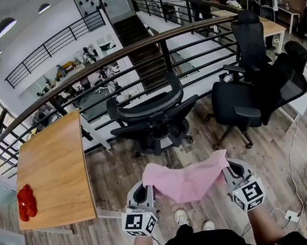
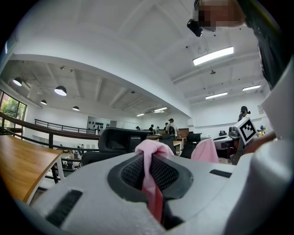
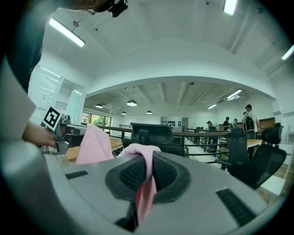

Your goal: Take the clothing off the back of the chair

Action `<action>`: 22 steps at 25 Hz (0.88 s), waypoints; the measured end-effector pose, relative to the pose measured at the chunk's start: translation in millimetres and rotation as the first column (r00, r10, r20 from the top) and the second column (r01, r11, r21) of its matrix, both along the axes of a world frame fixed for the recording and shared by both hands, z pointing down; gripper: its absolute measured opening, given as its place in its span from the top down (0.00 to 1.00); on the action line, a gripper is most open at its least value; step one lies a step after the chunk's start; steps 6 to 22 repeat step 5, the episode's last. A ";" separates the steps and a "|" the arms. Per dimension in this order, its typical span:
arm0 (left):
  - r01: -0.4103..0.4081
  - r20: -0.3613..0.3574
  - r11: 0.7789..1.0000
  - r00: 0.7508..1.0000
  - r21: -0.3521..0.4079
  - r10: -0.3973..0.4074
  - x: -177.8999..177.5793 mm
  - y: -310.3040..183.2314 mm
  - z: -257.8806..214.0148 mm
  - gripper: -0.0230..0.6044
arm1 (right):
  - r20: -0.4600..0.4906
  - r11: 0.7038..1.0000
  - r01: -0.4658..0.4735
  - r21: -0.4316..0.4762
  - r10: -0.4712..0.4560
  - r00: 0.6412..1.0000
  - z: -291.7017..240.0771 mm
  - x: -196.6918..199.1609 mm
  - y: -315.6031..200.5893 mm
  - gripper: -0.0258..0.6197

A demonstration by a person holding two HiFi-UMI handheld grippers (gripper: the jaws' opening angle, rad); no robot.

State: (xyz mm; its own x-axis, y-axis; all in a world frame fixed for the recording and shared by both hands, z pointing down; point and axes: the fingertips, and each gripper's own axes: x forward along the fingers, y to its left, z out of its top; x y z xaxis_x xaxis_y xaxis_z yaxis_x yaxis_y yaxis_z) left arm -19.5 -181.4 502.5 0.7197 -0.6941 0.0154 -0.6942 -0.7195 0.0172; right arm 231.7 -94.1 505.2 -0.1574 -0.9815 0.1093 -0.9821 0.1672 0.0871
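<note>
Pink soft cloth garment (image 1: 188,181): stretched between your two grippers, low in front of your body and above your shoes. It touches no chair.
Left gripper (image 2: 149,167): its jaws are clamped narrow on one end of the garment. A fold bulges over the dark ribbed pads and a strip runs down between them.
Right gripper (image 3: 147,172): its jaws are pinched narrow on the other end, with fabric bunched over the pads in the same way.
Why this hold: gripping each end keeps the cloth spread and sagging only a little. That probably stops it catching on the chair or trailing on the floor.
Black mesh office chair (image 1: 155,116): straight ahead, just beyond the garment and apart from it. Its back looks bare, so the removal seems done.
Pale wood-plank floor (image 1: 121,172): lies under the chair and your feet.
Long wooden table (image 1: 54,162): stands to your left. A crumpled red item (image 1: 26,202) lies at its near end. The bare top looks like a possible place to set the garment down.
Dark metal railing (image 1: 77,73): curves behind the chair, well apart from the cloth.
</note>
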 end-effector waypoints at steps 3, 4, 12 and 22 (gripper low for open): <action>-0.003 0.002 1.000 1.000 -0.001 0.003 2.7 -0.6 3.4 0.92 | -0.001 1.000 0.002 -0.005 -0.002 1.000 4.3 1.1 -1.4 0.94; -0.004 0.003 1.000 1.000 -0.002 0.004 3.7 -0.7 4.7 0.93 | -0.002 1.000 0.003 -0.006 -0.003 1.000 5.8 1.5 -1.6 0.94; -0.005 0.004 1.000 1.000 -0.002 0.005 4.7 -0.8 6.1 0.92 | -0.003 1.000 0.004 -0.007 -0.004 1.000 7.3 1.8 -1.8 0.94; -0.005 0.004 1.000 1.000 -0.002 0.005 4.7 -0.8 6.1 0.92 | -0.003 1.000 0.004 -0.007 -0.004 1.000 7.3 1.8 -1.8 0.94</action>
